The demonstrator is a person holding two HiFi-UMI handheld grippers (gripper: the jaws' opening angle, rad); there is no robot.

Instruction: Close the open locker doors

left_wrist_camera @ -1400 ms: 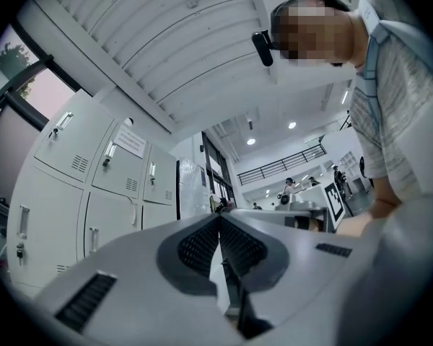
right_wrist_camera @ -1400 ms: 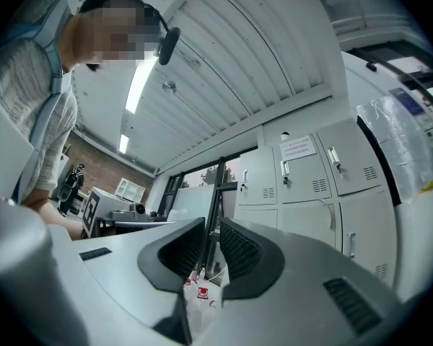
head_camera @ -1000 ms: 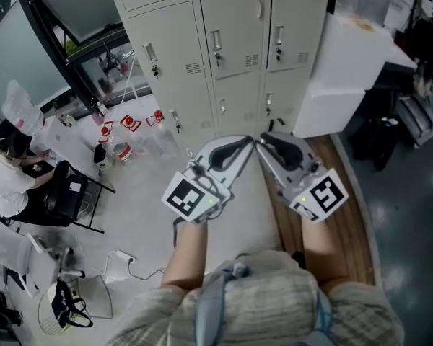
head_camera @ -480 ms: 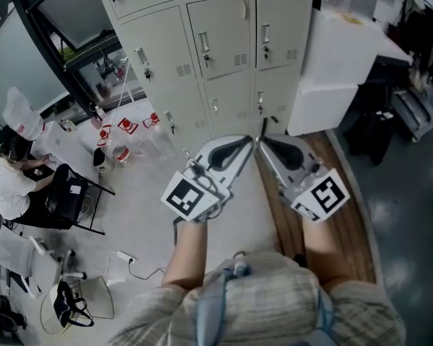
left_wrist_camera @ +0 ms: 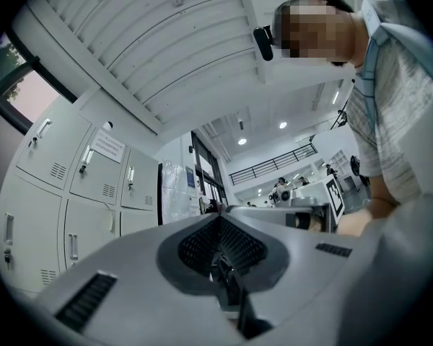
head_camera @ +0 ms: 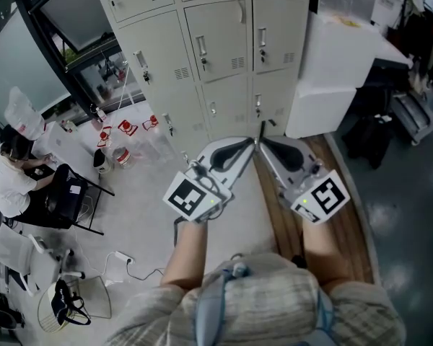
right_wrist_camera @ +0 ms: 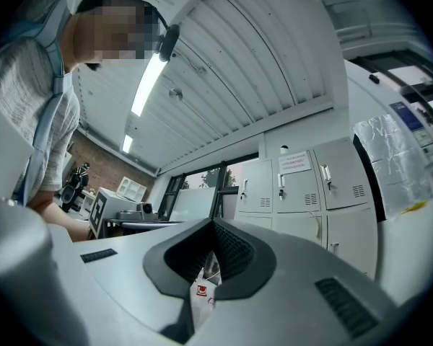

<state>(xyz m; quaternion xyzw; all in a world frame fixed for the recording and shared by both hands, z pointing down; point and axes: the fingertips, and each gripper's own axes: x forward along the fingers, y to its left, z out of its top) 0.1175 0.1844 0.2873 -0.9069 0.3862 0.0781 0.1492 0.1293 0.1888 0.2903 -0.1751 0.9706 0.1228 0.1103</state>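
Two tongs, left tongs (head_camera: 250, 143) and right tongs (head_camera: 263, 142), are pinching shut on nothing, pointing at 12 o'clock toward lockers (head_camera: 216, 42) showing no open door; advancing blindly is risking the tips denting a panel.

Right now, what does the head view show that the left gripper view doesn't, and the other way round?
Only the head view shows a seated person, red-and-white items on the floor, and a white box beside the lockers. Only the left gripper view shows the ceiling, its lit lamps and a distant railing. Both show the lockers, with every door in view closed, and the left gripper, which is shut and empty.
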